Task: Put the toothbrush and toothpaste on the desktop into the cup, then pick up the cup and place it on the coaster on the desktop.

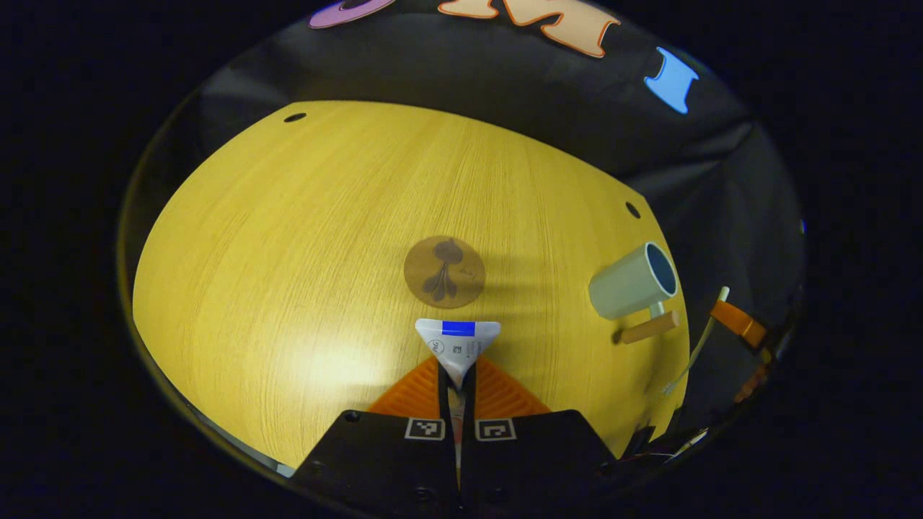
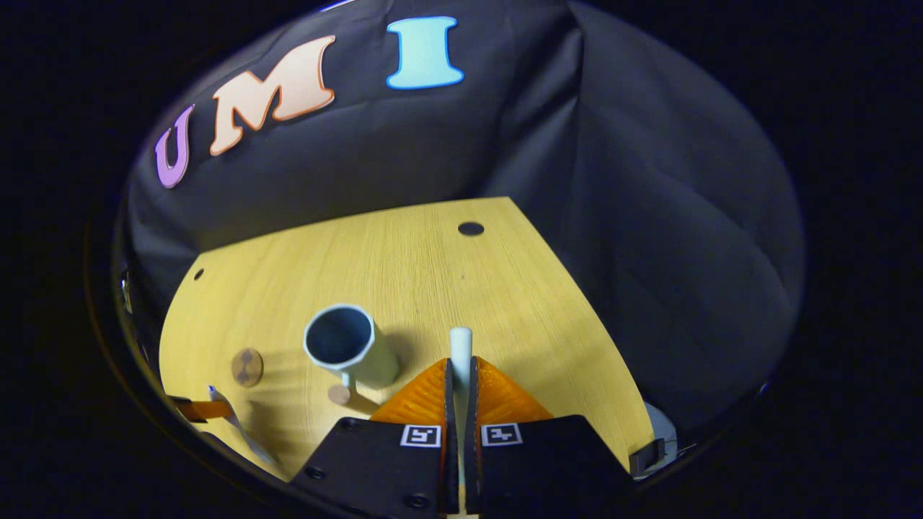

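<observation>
In the left gripper view my left gripper is shut on a white toothpaste tube with a blue stripe, held above the wooden desktop. Just beyond the tube lies the round brown coaster. The pale green cup with a wooden handle stands upright to the right. Past the cup, the right gripper carries the thin white toothbrush. In the right gripper view my right gripper is shut on the toothbrush, with the cup just to its left and the coaster farther left.
The desktop has small round holes near its far corners. Black cloth walls close in the back and right side. In the right gripper view the left gripper with the tube shows at the lower left edge.
</observation>
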Available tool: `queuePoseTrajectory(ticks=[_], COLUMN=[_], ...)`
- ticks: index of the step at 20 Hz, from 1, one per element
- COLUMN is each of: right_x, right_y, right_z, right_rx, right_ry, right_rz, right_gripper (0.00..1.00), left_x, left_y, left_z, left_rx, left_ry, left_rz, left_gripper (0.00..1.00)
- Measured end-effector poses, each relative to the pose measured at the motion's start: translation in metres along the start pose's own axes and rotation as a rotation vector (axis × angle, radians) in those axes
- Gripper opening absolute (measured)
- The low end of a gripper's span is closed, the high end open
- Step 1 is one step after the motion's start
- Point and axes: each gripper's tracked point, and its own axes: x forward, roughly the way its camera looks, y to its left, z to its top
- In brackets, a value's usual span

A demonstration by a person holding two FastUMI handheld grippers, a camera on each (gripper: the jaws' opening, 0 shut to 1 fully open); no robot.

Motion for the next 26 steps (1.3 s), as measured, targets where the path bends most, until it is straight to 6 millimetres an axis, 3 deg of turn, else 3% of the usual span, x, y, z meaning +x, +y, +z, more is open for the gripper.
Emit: queuePoseTrajectory(ticks=[3, 8, 10, 16, 20, 24, 26], right_x=[-0.001, -0.02, -0.019, -0.001, 0.018, 0.034, 0.032], right_y=[0.015, 0.052, 0.065, 0.105, 0.122, 0.122, 0.121], right_z=[0.044, 0.118, 0.13, 0.132, 0.109, 0.08, 0.071], right_rx=[0.007, 0.023, 0.038, -0.004, -0.011, -0.033, -0.024], right_ry=[-0.14, -0.404, -0.449, -0.514, -0.47, -0.41, -0.38], right_rz=[0.037, 0.163, 0.204, 0.33, 0.368, 0.382, 0.396], right_gripper=[0.06, 0.06, 0.06, 0.07, 0.06, 0.09, 0.1], left_x=[-0.008, -0.028, -0.033, -0.05, -0.061, -0.067, -0.068], left_y=[-0.005, -0.013, -0.018, -0.031, -0.039, -0.045, -0.054], left_z=[0.019, 0.044, 0.051, 0.063, 0.074, 0.088, 0.095], left_rx=[0.007, 0.037, 0.076, 0.109, 0.111, 0.133, 0.147], left_ry=[-0.086, -0.201, -0.246, -0.322, -0.386, -0.426, -0.449], left_rz=[-0.017, -0.047, -0.043, -0.053, -0.071, -0.075, -0.1], left_gripper=[0.01, 0.01, 0.0, 0.01, 0.0, 0.01, 0.0])
